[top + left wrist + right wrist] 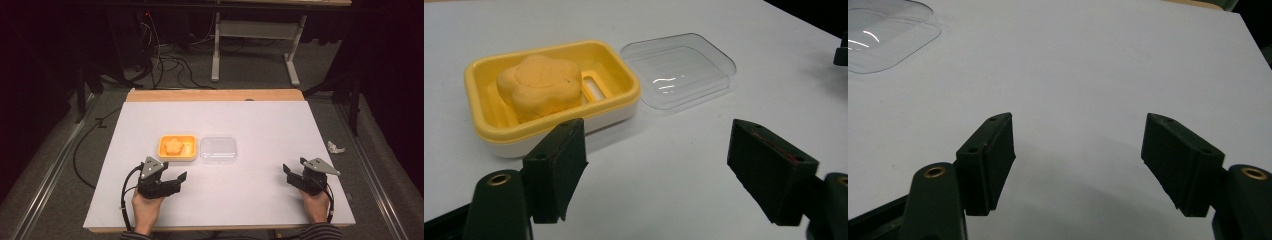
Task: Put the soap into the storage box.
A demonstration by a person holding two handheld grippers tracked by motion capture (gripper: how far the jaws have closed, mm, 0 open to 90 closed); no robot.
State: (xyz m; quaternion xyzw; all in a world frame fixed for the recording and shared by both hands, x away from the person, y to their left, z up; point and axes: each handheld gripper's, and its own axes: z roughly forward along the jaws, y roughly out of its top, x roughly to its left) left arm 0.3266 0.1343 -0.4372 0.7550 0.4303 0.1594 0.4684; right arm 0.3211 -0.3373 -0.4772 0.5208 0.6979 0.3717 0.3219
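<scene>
**Q:** Two hands at the near edge, each holding a claw. What are they doing?

**A:** Left claw (pixel 181 179) and right claw (pixel 288 171) both gape wide with nothing between the jaws, resting on the white counter (pixel 260 120).

**Q:** And the things?

**A:** One yellow soap dish (pixel 177 147) sits just beyond the left claw, holding one orange flower-shaped soap (pixel 173 145). One clear lid (pixel 218 149) lies beside the dish on its right, faint against the white; the right claw's view cuts it off (pixel 883 37).

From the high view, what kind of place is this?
Likely a lab or recording workspace, not a home: a white-covered table, loose cables on the floor behind it, a bare desk frame, and dark surroundings.
</scene>
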